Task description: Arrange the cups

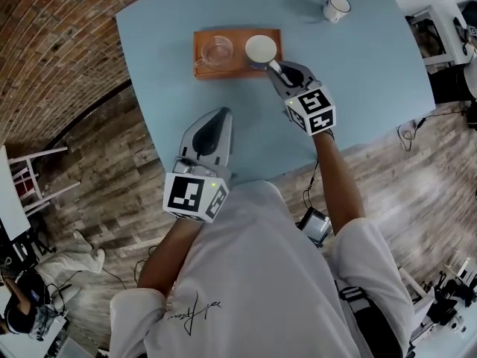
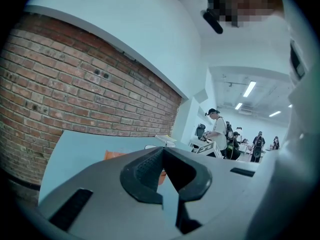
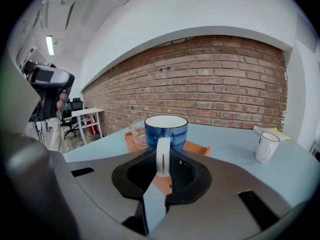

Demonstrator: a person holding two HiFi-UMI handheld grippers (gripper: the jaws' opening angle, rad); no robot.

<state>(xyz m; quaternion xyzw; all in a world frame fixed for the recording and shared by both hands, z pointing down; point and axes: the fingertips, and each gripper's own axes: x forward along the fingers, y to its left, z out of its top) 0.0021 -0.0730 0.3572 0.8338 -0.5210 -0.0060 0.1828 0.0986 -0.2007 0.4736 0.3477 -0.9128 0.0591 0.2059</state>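
A blue cup (image 1: 261, 49) with a white inside is at the right end of the orange tray (image 1: 238, 71). My right gripper (image 1: 273, 67) is shut on its white handle (image 3: 163, 156), and the cup (image 3: 166, 128) stays upright just beyond the jaws. A clear glass cup (image 1: 216, 51) sits in the left half of the tray. A white mug (image 1: 336, 7) stands alone at the table's far right. My left gripper (image 1: 217, 119) is shut and empty, low over the table's near edge, apart from the tray. In the left gripper view its jaws (image 2: 163, 156) meet with nothing between them.
The light blue table (image 1: 365, 88) has a curved near edge and a brick wall beyond it. A yellow-edged paper (image 3: 270, 131) lies behind the white mug (image 3: 266, 147). People stand at desks in the room's far background (image 2: 220, 136).
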